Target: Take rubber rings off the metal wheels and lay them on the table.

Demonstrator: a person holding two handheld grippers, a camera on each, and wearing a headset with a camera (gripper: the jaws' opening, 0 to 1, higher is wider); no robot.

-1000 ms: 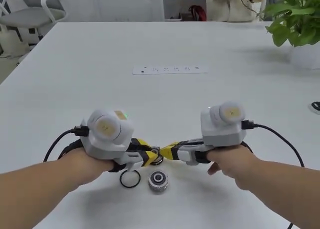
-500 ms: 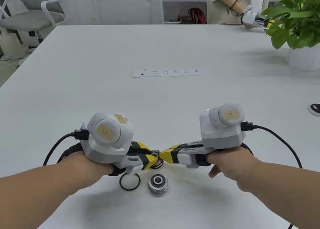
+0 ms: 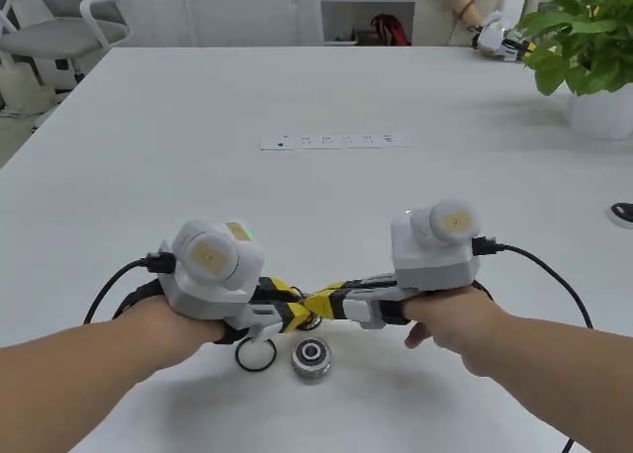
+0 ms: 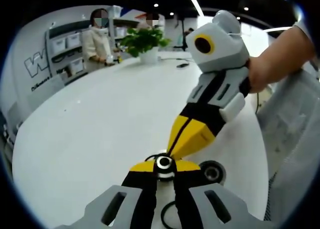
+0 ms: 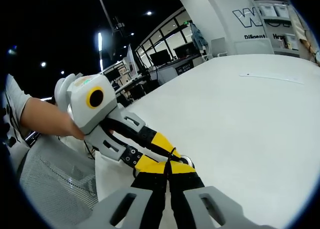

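The rubber ring (image 5: 173,152) in play sits on a small metal wheel (image 4: 164,163) held clear of the surface (image 3: 326,206) between the two tools. The left hand-held gripper (image 4: 165,165) has its jaws closed on that wheel from either side, gripping the metal body. The right hand-held gripper (image 5: 169,164) comes in from the opposite side, tip to tip with the left one. Its jaws are pressed together at the wheel's edge, apparently pinching a thin black loop of the ring, though the fisheye view is too cramped to be sure how much rubber they have.

Just below the left hand-held gripper's jaws, a loose ring (image 3: 255,355) lies flat on the surface. A second wheel (image 3: 312,358) rests beside it, under the point where the two sets of tips meet.

The ring looks thin, soft and stretchy, so it should weigh next to nothing but will cling to its groove and snap back if released early. The best hold is probably a small bite on its outer edge, lifted outward and rolled over the rim rather than dragged straight off. The wheel is hard, smooth metal and could twist or slip in the left jaws under a sideways pull. A firm grip across its flat faces would therefore suit it best.
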